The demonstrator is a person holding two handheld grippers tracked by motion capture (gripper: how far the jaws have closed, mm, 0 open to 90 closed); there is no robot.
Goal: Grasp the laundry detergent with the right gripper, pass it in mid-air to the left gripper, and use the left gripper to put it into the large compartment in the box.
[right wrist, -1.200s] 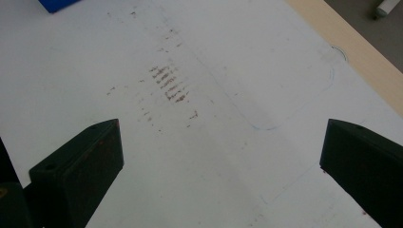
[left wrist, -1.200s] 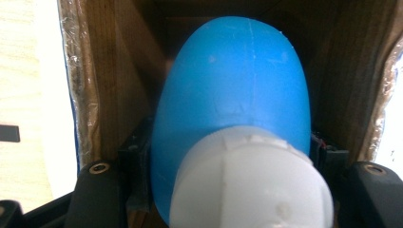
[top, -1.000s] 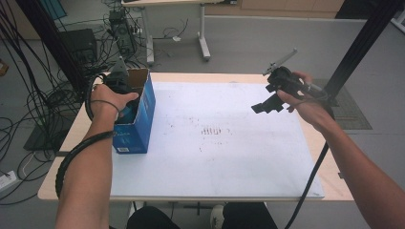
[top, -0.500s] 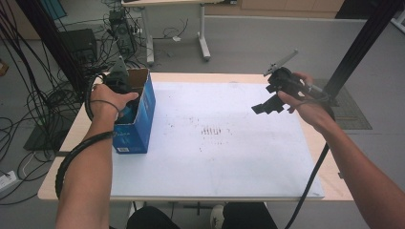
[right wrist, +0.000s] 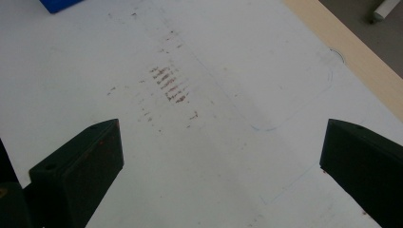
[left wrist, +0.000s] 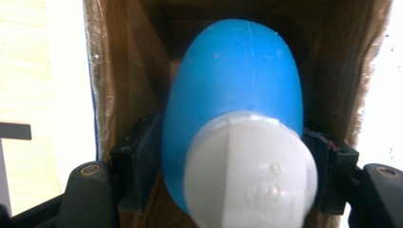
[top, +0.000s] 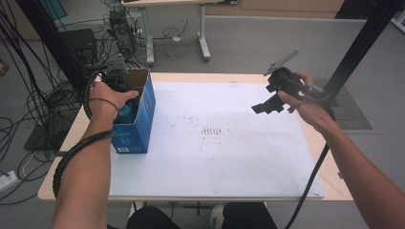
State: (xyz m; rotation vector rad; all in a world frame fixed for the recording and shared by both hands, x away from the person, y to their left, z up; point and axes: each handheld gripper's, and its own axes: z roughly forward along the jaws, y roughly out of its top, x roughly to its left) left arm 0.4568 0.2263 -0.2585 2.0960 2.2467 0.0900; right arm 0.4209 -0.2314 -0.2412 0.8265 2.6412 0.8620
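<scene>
An open blue cardboard box (top: 138, 124) stands on the left side of the table. My left gripper (top: 128, 106) reaches down into it. In the left gripper view the jaws of that gripper (left wrist: 233, 164) press on both sides of a blue bottle (left wrist: 235, 80) with a white cap (left wrist: 249, 173), inside the box's brown walls (left wrist: 128, 71). My right gripper (top: 268, 106) hangs above the right part of the table, apart from the box. Its jaws (right wrist: 221, 166) stand wide open with nothing between them.
A white sheet (top: 215, 148) with faint brown marks (right wrist: 168, 83) covers most of the wooden table (top: 81, 129). A corner of the blue box (right wrist: 59, 4) peeks in at the top of the right gripper view. Cables and desk legs lie on the floor behind.
</scene>
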